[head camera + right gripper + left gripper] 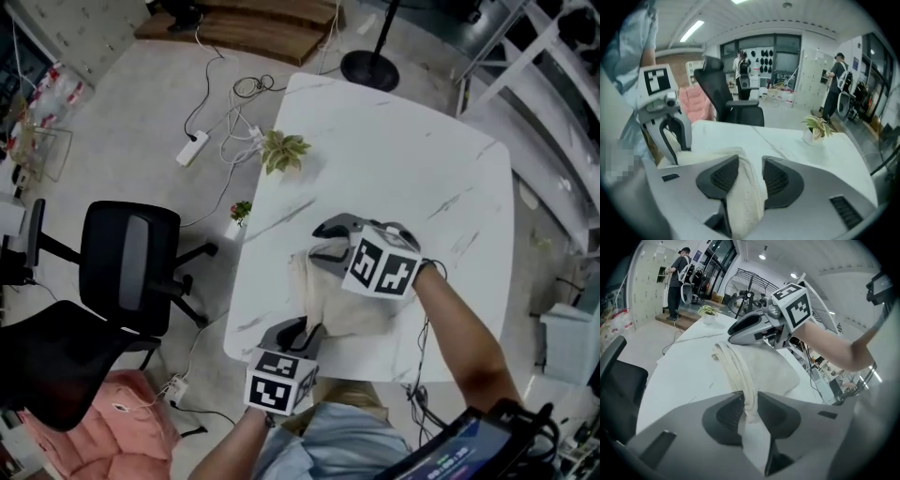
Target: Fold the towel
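Lengthwise the towel [352, 305] spans the table [412, 169] from left gripper [750, 397], fingers pinching its edge, to right gripper [750, 161], fingers slackly parted around it.

Towel [349, 309] half behind right gripper [320, 246]

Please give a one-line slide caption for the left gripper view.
Left gripper shut on the folded cream cloth towel on a white marble-look table, right gripper beyond.

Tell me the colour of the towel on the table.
Cream, close to off-white. The towel shows best in the left gripper view.
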{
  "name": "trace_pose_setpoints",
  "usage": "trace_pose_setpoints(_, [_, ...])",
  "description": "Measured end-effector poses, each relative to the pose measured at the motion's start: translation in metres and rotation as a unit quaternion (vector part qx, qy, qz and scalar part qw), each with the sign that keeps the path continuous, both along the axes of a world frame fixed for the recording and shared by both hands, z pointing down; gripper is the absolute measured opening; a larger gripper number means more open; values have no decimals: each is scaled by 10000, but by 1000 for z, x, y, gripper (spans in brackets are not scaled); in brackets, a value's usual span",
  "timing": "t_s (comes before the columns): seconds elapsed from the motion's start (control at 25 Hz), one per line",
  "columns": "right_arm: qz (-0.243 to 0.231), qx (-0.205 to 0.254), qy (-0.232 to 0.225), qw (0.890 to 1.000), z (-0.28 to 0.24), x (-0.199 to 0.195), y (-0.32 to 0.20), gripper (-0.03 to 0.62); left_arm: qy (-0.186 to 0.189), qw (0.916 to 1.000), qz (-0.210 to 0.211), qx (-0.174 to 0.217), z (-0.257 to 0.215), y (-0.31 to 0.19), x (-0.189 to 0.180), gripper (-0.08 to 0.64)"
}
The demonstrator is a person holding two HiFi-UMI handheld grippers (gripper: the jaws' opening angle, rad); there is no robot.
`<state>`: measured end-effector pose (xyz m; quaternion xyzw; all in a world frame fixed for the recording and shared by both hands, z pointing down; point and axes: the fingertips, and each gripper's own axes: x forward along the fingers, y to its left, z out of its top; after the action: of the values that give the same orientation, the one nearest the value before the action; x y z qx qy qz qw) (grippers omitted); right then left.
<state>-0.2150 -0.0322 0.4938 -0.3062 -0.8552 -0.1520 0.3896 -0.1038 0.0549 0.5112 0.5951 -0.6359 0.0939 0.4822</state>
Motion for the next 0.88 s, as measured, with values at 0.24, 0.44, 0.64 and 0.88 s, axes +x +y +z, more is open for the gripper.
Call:
trace_pose_setpoints(0.24, [961, -1101, -946, 9847, -90, -5, -12, 219, 479, 9985, -52, 253, -17, 16, 1, 158])
trace_pose_setpoints(0.44, [1717, -886, -1320, 9722, -115, 37, -32, 59, 103, 9991, 48, 408, -35, 30, -1, 140])
trace_pose_setpoints(0.64, [1756, -1023, -517, 9778, -58, 90, 48, 15, 169, 9982, 235, 526, -34, 27, 5, 129])
trace_pose_setpoints(0.88, [1631, -95, 36, 9866, 9, 108, 85, 15, 202, 9981, 320, 478, -31, 40, 4, 127])
